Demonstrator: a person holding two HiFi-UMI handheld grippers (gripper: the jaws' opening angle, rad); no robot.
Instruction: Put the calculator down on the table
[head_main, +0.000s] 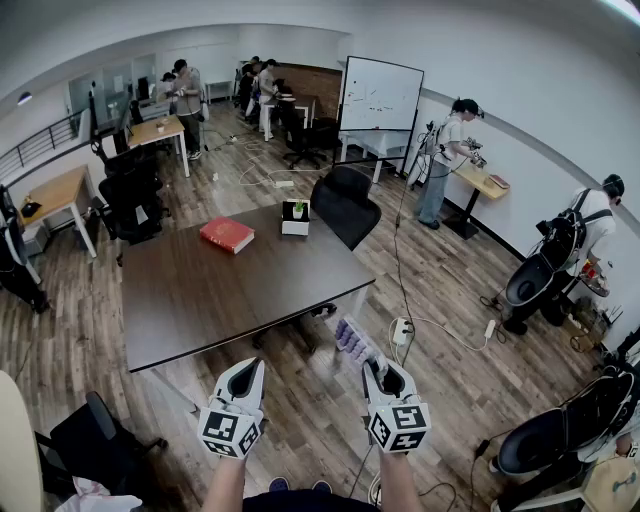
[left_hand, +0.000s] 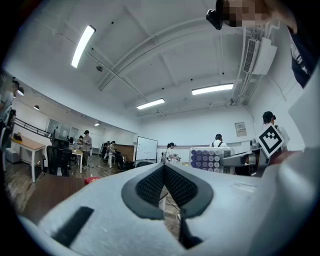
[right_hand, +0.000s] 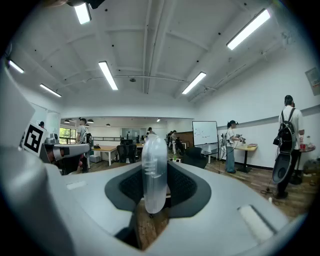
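Nearest to us, at the bottom of the head view, we hold the two grippers side by side, both pointing roughly level toward the table. The left gripper (head_main: 246, 372) has its jaws closed together with nothing between them; in its own view the dark ribbed pads (left_hand: 150, 186) meet at the tips. The right gripper (head_main: 380, 372) is clamped on the calculator (head_main: 352, 338), which stands on edge between the jaws (in the right gripper view we see only its pale, rounded side, rising above the pads). The calculator's rows of purple buttons face left, and it is in the air just off the near right corner of the table (head_main: 230, 300), over the wooden floor and not touching the tabletop. On the floor just right of it lies a white power strip (head_main: 401, 330) with a cable running off to the right. The dark brown tabletop stretches away from us; toward its far end lies a red book (head_main: 227, 235), and to the right of the book, near the far edge, stands a small white box with a green plant (head_main: 295, 218). Beyond the table's far right corner is a black office chair (head_main: 345, 205). Farther back a whiteboard (head_main: 380, 95) stands by the wall, with several people at desks around the room.
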